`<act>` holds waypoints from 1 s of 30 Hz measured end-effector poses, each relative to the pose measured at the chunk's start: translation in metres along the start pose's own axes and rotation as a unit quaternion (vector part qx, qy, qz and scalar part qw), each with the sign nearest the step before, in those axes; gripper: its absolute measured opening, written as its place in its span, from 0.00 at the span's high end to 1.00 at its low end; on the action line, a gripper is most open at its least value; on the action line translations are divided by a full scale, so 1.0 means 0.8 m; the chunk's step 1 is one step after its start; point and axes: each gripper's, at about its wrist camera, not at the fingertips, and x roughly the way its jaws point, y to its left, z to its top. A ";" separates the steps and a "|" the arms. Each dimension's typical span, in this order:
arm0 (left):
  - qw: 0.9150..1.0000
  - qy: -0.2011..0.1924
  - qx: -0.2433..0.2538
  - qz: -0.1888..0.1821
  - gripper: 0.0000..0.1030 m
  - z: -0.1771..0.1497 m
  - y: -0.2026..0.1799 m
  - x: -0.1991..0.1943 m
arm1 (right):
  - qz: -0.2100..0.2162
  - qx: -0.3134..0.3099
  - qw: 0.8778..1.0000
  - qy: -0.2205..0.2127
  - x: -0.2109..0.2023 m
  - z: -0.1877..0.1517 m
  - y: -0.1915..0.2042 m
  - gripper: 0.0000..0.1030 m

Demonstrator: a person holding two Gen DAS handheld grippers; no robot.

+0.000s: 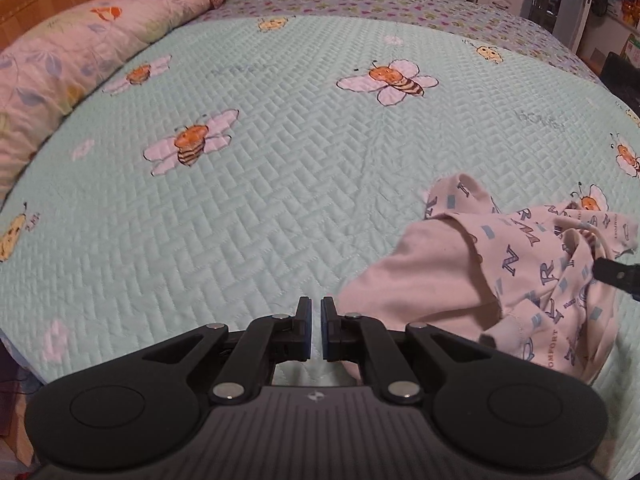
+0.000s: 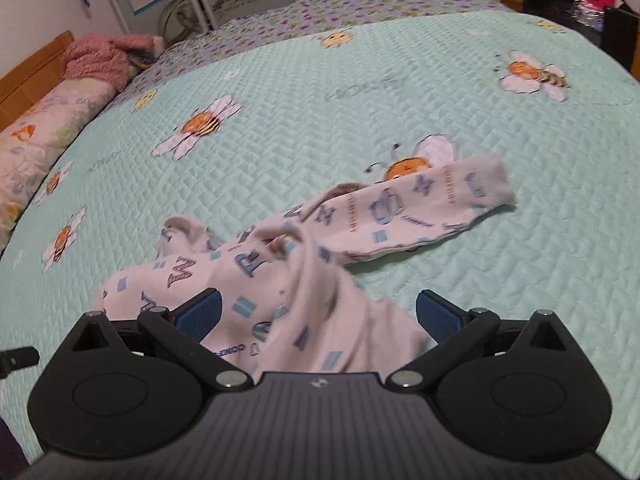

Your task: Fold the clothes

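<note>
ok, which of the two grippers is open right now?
The right gripper: its blue pads sit wide apart with the pink letter-print garment bunched between them. The left gripper has its jaws nearly together, over the bee quilt beside the garment.

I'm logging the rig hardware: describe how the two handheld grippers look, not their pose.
Both are matte black: the left gripper and right gripper have ribbed grey-black bodies with a small white logo, round side discs, silver pivot pins on linkage arms, and blue textured finger pads. No cables or sleeves show.
</note>
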 end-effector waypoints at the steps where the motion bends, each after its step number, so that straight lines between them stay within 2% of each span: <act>1: 1.000 0.000 0.001 0.001 0.96 0.001 0.000 0.000 | 0.002 -0.002 1.000 0.007 0.006 -0.002 0.003 0.09; 3: 1.000 0.000 0.001 0.002 0.96 0.001 0.001 -0.001 | 0.004 -0.006 1.000 0.020 0.016 -0.005 0.009 0.23; 5: 1.000 0.000 0.001 0.003 0.96 0.001 0.001 -0.002 | -0.004 -0.013 1.000 0.021 0.021 -0.011 0.014 0.26; 6: 1.000 0.000 0.002 0.004 0.96 0.001 0.001 -0.003 | -0.007 -0.017 1.000 0.017 0.021 -0.013 0.017 0.34; 7: 1.000 -0.001 0.001 0.004 0.96 0.001 0.001 -0.004 | -0.006 -0.021 1.000 0.012 0.018 -0.015 0.018 0.48; 8: 1.000 -0.001 0.000 0.004 0.96 0.001 0.001 -0.005 | -0.001 -0.022 1.000 0.007 0.015 -0.017 0.018 0.57; 9: 1.000 -0.002 0.000 0.003 0.96 0.001 0.001 -0.006 | 0.004 -0.021 1.000 -0.001 0.010 -0.017 0.018 0.77; 10: 1.000 -0.003 -0.001 0.003 0.96 0.002 0.001 -0.007 | 0.007 -0.021 1.000 -0.009 0.005 -0.018 0.018 0.84; 13: 1.000 -0.004 0.001 0.002 0.96 0.002 -0.001 -0.009 | 0.016 -0.032 0.999 -0.029 -0.014 -0.018 0.021 0.90; 21: 1.000 -0.009 0.007 0.003 0.95 0.002 -0.008 -0.016 | 0.067 -0.112 0.989 -0.075 -0.079 -0.043 0.049 0.91; 24: 1.000 -0.011 0.008 0.002 0.95 0.002 -0.010 -0.018 | 0.093 -0.164 0.980 -0.064 -0.092 -0.065 0.063 0.91; 30: 1.000 -0.013 0.016 0.001 0.95 0.002 -0.015 -0.022 | 0.129 -0.243 0.961 0.015 -0.077 -0.120 0.087 0.91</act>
